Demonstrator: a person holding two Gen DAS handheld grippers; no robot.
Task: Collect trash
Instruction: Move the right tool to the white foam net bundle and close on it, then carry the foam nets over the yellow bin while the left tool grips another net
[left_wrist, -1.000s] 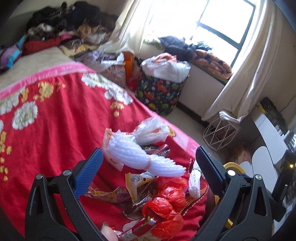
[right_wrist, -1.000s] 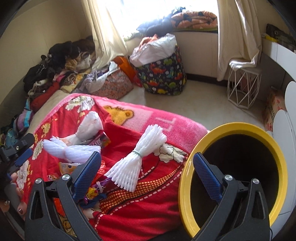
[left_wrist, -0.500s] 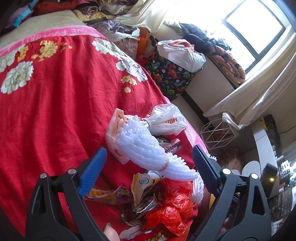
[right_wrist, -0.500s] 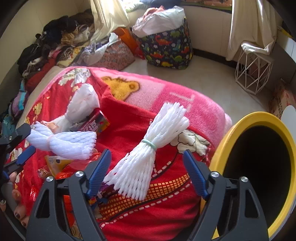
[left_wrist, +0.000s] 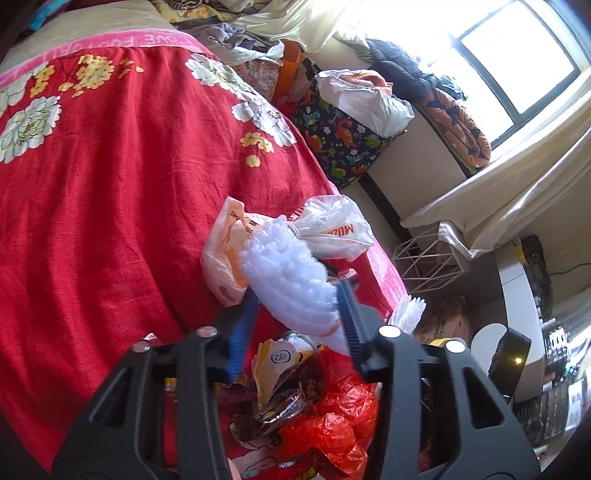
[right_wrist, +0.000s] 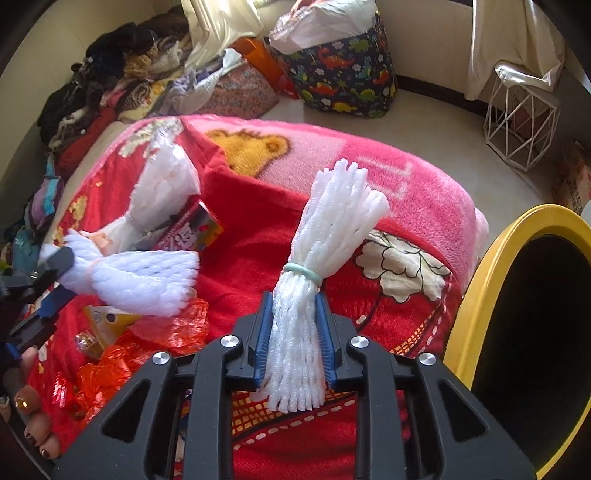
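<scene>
- The left gripper (left_wrist: 295, 314), with its black frame and blue ribbed pads, has its jaws closing on a white foam-net bundle tied at the middle (left_wrist: 291, 280); both pads touch the bundle's sides, one on the left and one on the right.
- That bundle lies on the red flowered bed cover (left_wrist: 92, 221), partly over a knotted white and orange plastic bag (left_wrist: 332, 229) just beyond it.
- Nearer the camera, below the bundle, sits a heap of trash: a yellow and white snack wrapper (left_wrist: 277, 362) and a crumpled red plastic bag (left_wrist: 332, 421).
- The right gripper (right_wrist: 293, 332) has its jaws closing on a second white foam-net bundle bound with a pale green band (right_wrist: 332, 229); the pads pinch its lower half below the band, and the upper half fans out up and to the right.
- This second bundle rests on the near right part of the red cover, in front of a pink plush blanket (right_wrist: 388, 166).
- A round bin with a yellow rim and black inside (right_wrist: 476, 295) stands at the right, beside the bed's edge.
- On the far floor stand a dark dinosaur-print fabric basket (right_wrist: 347, 88) and a white wire-frame stand (right_wrist: 517, 122).
</scene>
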